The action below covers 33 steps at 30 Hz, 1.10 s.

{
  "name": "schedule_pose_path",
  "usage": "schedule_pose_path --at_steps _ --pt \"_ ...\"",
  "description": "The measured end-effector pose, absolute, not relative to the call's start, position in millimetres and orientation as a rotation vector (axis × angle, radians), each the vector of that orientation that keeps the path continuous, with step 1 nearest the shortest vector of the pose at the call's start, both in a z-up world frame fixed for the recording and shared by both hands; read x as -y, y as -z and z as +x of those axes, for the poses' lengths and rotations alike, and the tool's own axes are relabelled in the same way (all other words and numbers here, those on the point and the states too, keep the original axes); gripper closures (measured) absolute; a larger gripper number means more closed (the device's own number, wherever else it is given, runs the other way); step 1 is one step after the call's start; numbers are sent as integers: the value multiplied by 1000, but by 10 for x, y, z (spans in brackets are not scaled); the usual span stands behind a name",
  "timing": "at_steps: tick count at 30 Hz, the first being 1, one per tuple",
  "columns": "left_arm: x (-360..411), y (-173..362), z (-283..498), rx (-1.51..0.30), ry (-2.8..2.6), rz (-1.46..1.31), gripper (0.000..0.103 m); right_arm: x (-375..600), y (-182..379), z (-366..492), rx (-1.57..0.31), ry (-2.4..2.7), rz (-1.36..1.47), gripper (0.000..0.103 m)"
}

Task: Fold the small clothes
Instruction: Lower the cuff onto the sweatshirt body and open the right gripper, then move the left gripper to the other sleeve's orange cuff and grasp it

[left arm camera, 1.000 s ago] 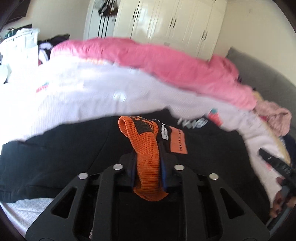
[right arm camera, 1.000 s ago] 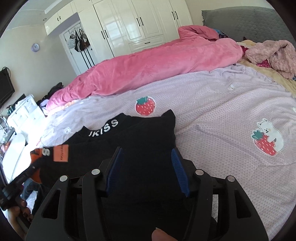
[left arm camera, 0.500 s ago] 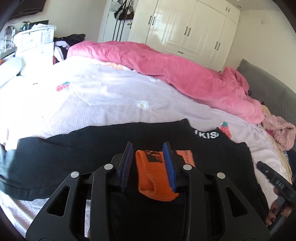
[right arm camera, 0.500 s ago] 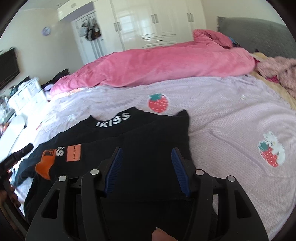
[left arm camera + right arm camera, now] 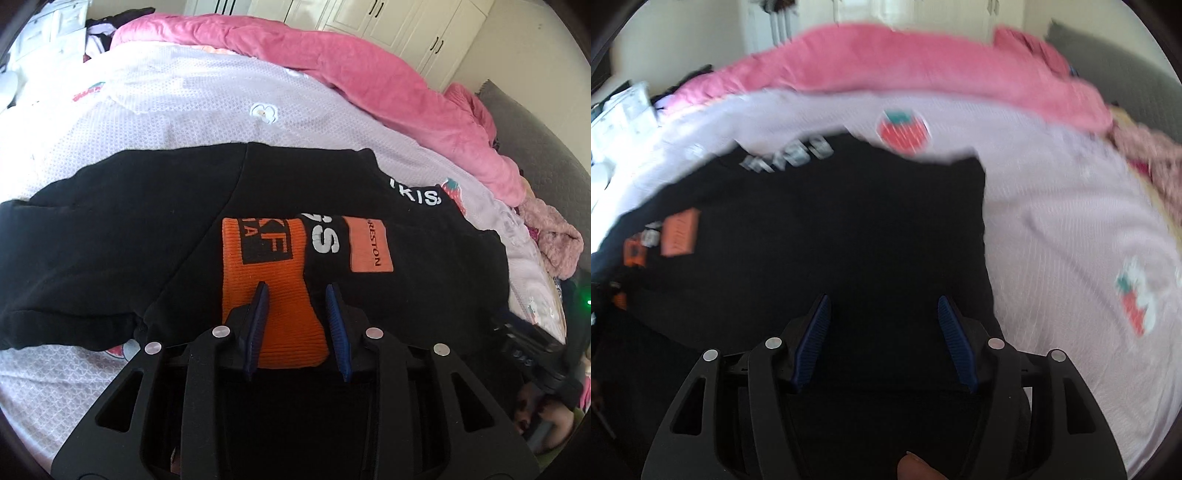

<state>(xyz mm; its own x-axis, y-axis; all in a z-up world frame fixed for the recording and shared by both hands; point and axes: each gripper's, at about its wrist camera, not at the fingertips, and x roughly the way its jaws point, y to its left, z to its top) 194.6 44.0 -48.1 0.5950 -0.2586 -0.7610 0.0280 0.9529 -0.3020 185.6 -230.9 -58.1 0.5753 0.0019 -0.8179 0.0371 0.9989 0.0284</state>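
Note:
A small black sweatshirt (image 5: pixel 129 229) lies flat on the bed, with white letters at the collar and an orange patch (image 5: pixel 370 245). Its sleeve is folded across the body, ending in an orange ribbed cuff (image 5: pixel 273 295). My left gripper (image 5: pixel 297 295) is open, its blue pads on either side of the cuff's lower part. In the right wrist view, which is blurred, the black sweatshirt (image 5: pixel 849 229) fills the middle. My right gripper (image 5: pixel 882 306) is open and empty above the sweatshirt's right part near its edge.
The bed has a pale lilac sheet (image 5: pixel 207 110) with strawberry prints (image 5: pixel 903 129). A pink duvet (image 5: pixel 332 55) is piled along the far side. A pink fluffy garment (image 5: pixel 557 236) lies at the right. White wardrobes stand behind. The right gripper shows in the left view (image 5: pixel 535 354).
My left gripper has opened and let go of the orange cuff, which now lies flat on the sweatshirt. My right gripper has moved in over the sweatshirt, with motion blur.

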Motion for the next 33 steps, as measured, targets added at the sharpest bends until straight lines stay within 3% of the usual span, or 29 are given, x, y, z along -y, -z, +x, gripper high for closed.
schedule_pose_path --at_steps 4,6,10,12,19,23,33 --pt "-419 430 1912 -912 175 -271 75 2345 510 1794 -927 -7 83 41" --pt "-424 376 1894 -897 169 -269 61 2375 461 1759 -919 -19 111 40" --pt "-439 253 1840 -856 146 -242 54 2429 378 1681 -895 -23 138 39" --pt "-455 203 1785 -841 134 -227 42 2439 349 1662 -891 -32 147 38" --pt "-577 32 1592 -777 86 -205 17 2405 165 1552 -839 -64 175 14" --pt "-693 -45 1465 -748 43 -202 10 2317 73 1509 -815 -85 169 11" --pt "-1072 -184 1161 -703 -54 -220 10 1950 -123 1391 -764 -175 139 7"
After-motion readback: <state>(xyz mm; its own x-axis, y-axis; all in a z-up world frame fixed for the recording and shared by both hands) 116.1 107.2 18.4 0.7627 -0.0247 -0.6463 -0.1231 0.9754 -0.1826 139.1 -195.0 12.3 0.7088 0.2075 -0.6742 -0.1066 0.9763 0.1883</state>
